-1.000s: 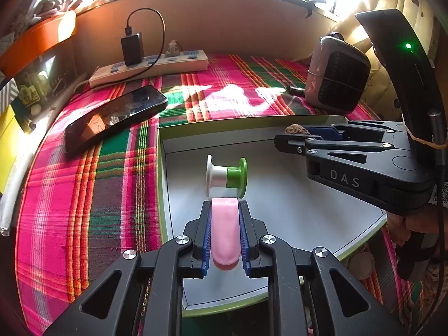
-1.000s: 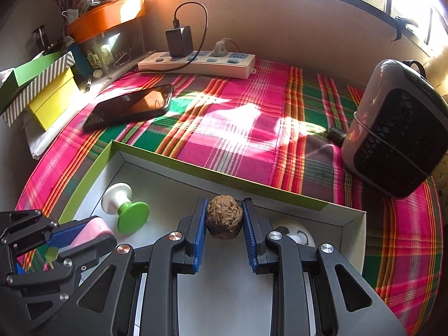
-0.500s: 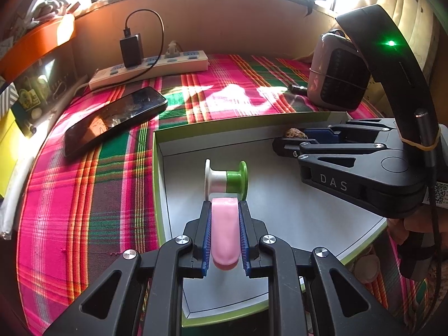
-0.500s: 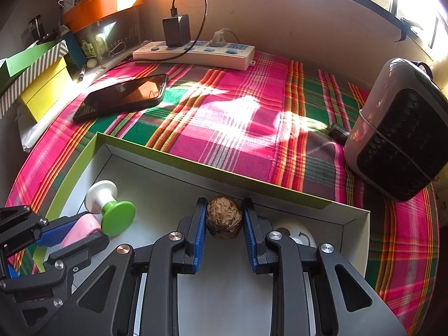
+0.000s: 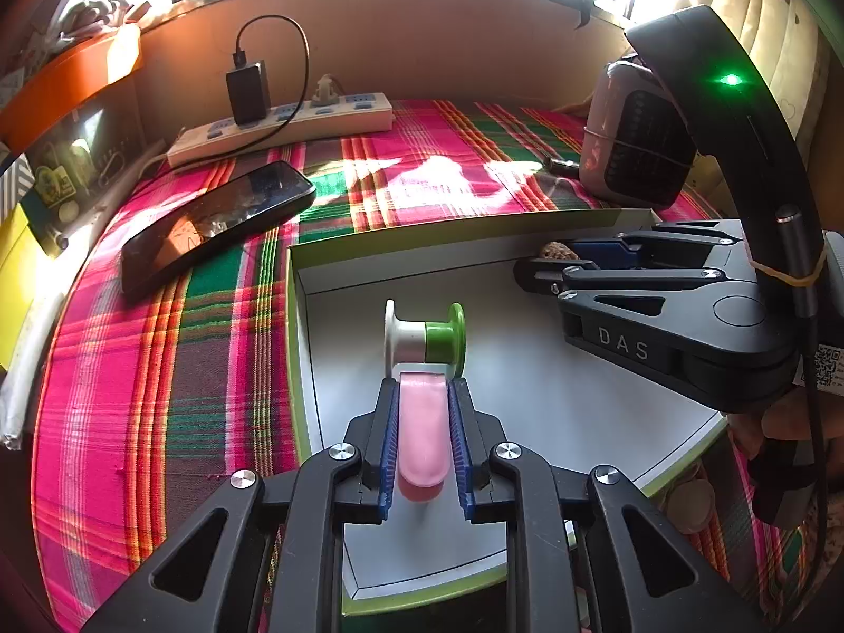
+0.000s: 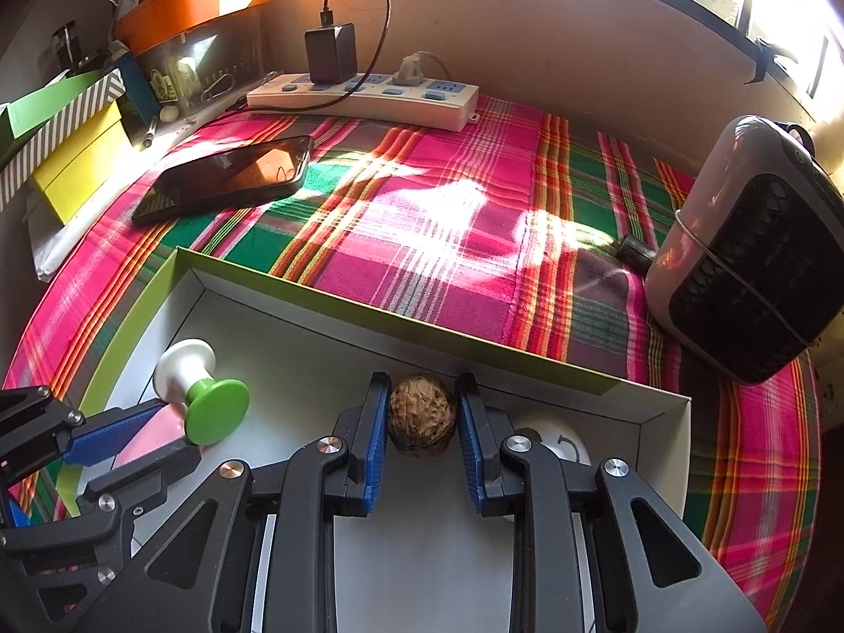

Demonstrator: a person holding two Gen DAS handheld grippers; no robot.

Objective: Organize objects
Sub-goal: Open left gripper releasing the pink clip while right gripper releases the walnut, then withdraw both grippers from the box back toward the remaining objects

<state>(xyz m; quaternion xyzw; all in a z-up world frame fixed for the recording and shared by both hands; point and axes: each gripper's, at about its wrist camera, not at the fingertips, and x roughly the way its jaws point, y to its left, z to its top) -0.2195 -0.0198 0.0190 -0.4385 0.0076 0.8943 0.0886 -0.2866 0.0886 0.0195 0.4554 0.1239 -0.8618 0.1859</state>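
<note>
Nearest to me, in the left wrist view, my left hand-held gripper [image 5: 422, 387] has its jaws just beginning to open around a flat pink piece [image 5: 422, 432] with rounded ends. The blue pads look to be touching its sides, and I see no clear gap. I read this easing as the start of a release, which would mean the pink piece is being left inside the open box [image 5: 448, 242]. The piece sits low over the box's pale floor (a shadow under its near end suggests that end is slightly raised). Its long axis runs straight away from me along the fingers. Its far end points at a spool [image 5: 424, 340] and sits just beside it. The spool lies on its side, its axis crosswise, white flange left and green flange right. Further in, near the box's far wall, my right hand-held gripper [image 6: 423, 385] is clenched on a brown walnut [image 6: 422, 414], wrinkled and roundish with no clear long axis. I cannot tell whether it rests on the floor. Beyond the box, the desk [image 5: 158, 369] wears a pink and green plaid cloth, with a dark phone [image 5: 216, 221] to the left. A white power strip [image 5: 295, 129] lies along the back wall, and a small heater [image 5: 633, 153] stands at the right.
</note>
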